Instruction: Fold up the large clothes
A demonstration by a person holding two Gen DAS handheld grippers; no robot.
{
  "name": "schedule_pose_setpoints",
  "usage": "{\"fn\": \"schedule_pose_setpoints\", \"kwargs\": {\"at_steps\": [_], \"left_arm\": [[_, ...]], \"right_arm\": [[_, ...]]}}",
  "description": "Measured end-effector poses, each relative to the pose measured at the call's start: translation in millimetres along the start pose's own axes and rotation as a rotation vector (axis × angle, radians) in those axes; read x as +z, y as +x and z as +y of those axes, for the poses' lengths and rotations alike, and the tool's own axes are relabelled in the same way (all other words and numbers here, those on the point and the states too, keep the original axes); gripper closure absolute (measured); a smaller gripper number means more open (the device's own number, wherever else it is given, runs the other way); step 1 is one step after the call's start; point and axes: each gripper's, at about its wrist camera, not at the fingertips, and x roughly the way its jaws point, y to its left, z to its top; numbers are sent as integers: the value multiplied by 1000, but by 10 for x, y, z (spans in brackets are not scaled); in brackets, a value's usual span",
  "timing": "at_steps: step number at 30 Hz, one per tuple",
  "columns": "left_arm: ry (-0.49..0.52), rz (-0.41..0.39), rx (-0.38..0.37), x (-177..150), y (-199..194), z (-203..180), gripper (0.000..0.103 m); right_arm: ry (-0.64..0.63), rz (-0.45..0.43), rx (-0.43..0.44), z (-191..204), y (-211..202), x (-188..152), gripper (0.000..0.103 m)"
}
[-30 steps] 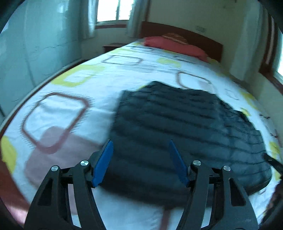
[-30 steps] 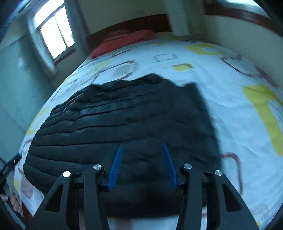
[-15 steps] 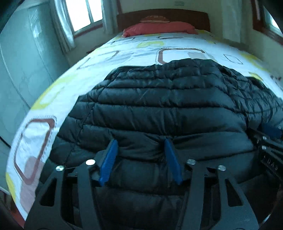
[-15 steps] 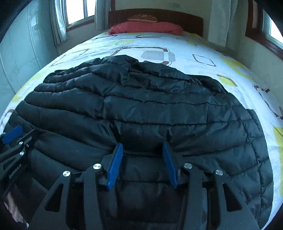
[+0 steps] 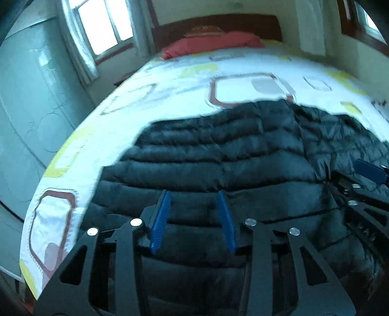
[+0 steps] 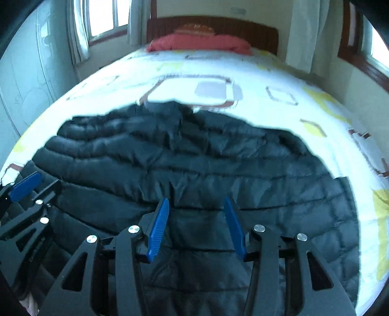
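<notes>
Two grippers, left gripper [image 5: 194, 198] and right gripper [image 6: 195, 204], now sit over the near hem of a black puffer jacket [image 5: 218, 155] spread on the bed [image 5: 170, 80]. The left jaws have just been narrowing, padding between them (grip unclear); the right stand part-open. A fold looks imminent.

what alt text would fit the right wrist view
A black quilted puffer jacket lies spread on a bed, with the right gripper and its blue fingers low over the near edge. The left gripper shows at left; a red pillow lies by the headboard.

One black puffer jacket [image 5: 218, 158], one red pillow [image 5: 214, 43], two windows [image 6: 104, 17].
</notes>
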Motion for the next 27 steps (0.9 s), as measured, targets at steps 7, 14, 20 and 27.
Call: {"fn": "schedule_pose_setpoints", "kwargs": {"at_steps": [7, 14, 20, 27], "left_arm": [[5, 30, 30, -185, 167, 44, 61], [-66, 25, -1, -307, 127, 216, 60], [-66, 16, -3, -332, 123, 213, 60], [-65, 16, 12, -340, 83, 213, 60]], "right_arm": [[-74, 40, -39, 235, 163, -152, 55], [-90, 50, -49, 280, 174, -335, 54], [-93, 4, -71, 286, 199, -421, 54], [-96, -13, -81, 339, 170, -488, 54]]}}
